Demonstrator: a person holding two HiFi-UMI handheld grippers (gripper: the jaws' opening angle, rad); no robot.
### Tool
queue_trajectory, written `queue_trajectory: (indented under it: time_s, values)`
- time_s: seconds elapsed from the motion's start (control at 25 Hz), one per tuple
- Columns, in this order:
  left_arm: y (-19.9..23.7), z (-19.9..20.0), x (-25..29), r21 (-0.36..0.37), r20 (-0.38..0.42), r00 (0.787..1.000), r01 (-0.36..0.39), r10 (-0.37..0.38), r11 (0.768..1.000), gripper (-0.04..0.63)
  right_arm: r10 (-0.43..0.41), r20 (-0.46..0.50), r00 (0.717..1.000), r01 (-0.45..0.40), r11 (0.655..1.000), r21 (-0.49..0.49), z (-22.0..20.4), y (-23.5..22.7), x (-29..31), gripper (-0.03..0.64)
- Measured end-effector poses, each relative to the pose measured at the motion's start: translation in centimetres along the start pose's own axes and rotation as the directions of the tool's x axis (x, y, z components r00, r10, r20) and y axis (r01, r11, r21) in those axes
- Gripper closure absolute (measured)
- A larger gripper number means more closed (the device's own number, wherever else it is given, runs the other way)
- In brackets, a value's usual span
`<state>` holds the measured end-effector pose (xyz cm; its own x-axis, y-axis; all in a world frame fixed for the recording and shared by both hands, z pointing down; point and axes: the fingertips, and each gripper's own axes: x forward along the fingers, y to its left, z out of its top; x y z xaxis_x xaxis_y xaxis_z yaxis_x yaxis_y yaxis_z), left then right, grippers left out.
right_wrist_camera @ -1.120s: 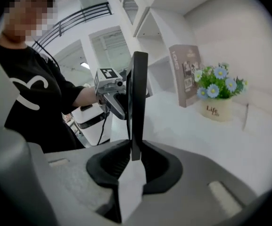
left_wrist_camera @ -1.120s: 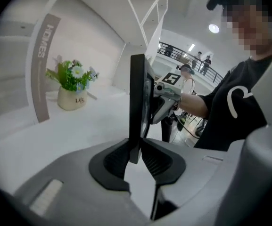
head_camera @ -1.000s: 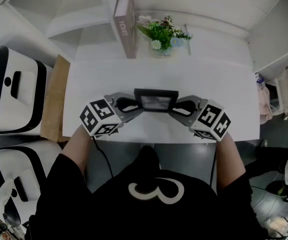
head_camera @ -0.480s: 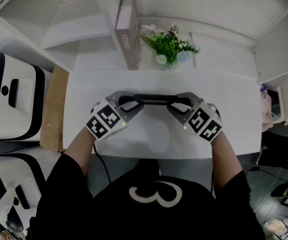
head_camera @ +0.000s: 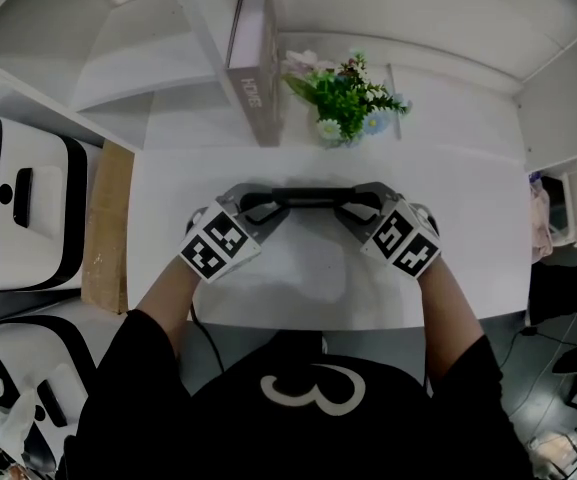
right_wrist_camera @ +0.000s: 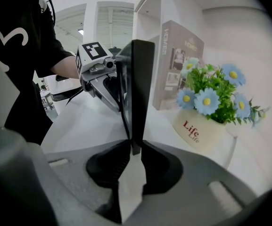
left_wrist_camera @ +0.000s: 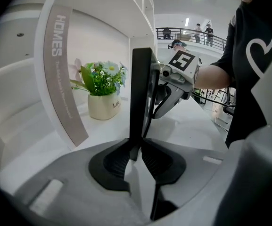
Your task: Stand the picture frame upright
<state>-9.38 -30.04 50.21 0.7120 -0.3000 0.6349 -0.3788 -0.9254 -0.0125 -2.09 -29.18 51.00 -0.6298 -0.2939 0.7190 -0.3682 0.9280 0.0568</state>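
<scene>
A black picture frame [head_camera: 313,198] stands nearly upright on the white table [head_camera: 468,258], seen edge-on from above as a thin dark bar. My left gripper [head_camera: 260,205] is shut on its left edge and my right gripper [head_camera: 356,205] is shut on its right edge. In the left gripper view the frame [left_wrist_camera: 140,93] rises straight up from between the pads, with the other gripper [left_wrist_camera: 176,79] behind it. In the right gripper view the frame [right_wrist_camera: 136,88] stands likewise between the pads, the left gripper [right_wrist_camera: 98,74] beyond it.
A flower pot [head_camera: 343,98] with green leaves and blue blooms stands at the back of the table, right of a grey "HOMES" book [head_camera: 256,63] leaning against the white shelf. A cardboard box [head_camera: 106,228] and white-black machines [head_camera: 18,208] sit left of the table.
The frame has been tipped up from lying flat, glass facing up, to standing on edge. Both grippers moved slightly away from me, still holding its ends.
</scene>
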Motion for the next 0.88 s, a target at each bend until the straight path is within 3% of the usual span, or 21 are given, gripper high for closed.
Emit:
queue_trajectory:
  time_s: [0.32, 0.56, 0.88]
  values:
    - [0.2, -0.7, 0.3, -0.063, 0.008, 0.999, 0.048, -0.048, 0.997, 0.509, 0.007, 0.012, 1.0, -0.007, 1.0, 0.029, -0.1, -0.4, 0.3, 0.537]
    - [0.2, -0.5, 0.4, -0.065, 0.024, 0.999, 0.046, -0.044, 0.997, 0.509, -0.012, 0.012, 1.0, 0.012, 0.999, 0.04, -0.1, -0.3, 0.3, 0.535]
    - [-0.1, -1.4, 0.3, -0.087, -0.002, 0.998, 0.062, -0.063, 0.994, 0.417, -0.037, 0.009, 0.999, 0.037, 0.997, 0.062, -0.7, -0.8, -0.2, 0.497]
